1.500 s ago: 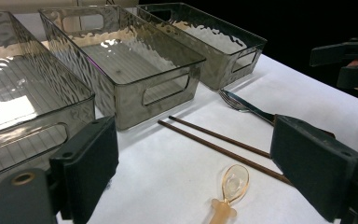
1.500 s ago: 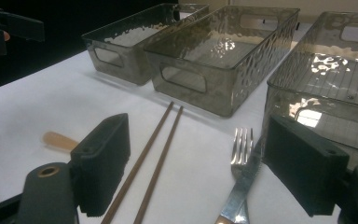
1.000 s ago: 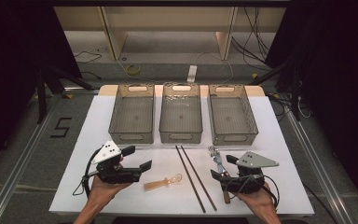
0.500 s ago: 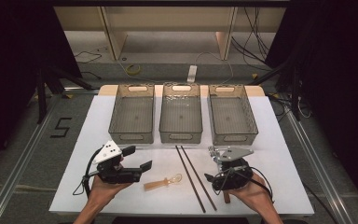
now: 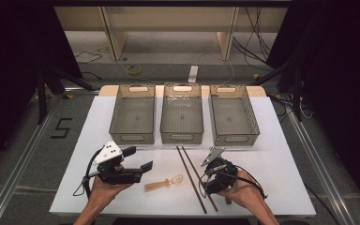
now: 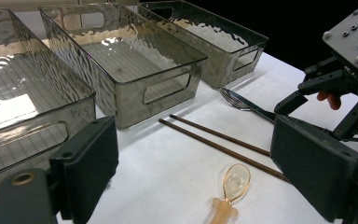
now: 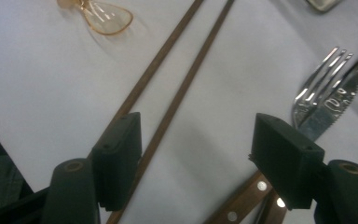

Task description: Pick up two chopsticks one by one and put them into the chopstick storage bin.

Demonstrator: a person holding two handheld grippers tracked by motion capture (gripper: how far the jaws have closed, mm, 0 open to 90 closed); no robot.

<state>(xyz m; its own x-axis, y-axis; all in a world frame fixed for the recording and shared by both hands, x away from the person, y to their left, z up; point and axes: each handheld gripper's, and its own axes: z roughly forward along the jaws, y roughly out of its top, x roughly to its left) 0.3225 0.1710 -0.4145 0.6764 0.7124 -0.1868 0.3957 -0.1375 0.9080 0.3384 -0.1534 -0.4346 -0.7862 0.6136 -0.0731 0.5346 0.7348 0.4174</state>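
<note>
Two brown chopsticks (image 5: 193, 177) lie side by side on the white table (image 5: 272, 154). An amber plastic spoon (image 5: 164, 183) lies to their left. My right gripper (image 5: 211, 178) points down over the chopsticks. In the right gripper view its jaws (image 7: 196, 130) stand open and have just been closing. One chopstick (image 7: 179, 100) runs through the gap untouched, and the other (image 7: 161, 58) passes under the left jaw. A fork (image 7: 318, 84) and a serrated knife (image 7: 328, 114) with wooden handles lie to the right. My left gripper (image 5: 138, 158) is open and empty, left of the spoon (image 6: 234, 183).
Three clear smoky bins stand in a row at the back of the table: left (image 5: 132, 137), middle (image 5: 182, 138), right (image 5: 234, 139). Dark floor, cables and stands surround the table.
My right gripper has moved left from the table's right part and tipped down over the chopsticks. The left gripper, spoon and chopsticks have not moved.
</note>
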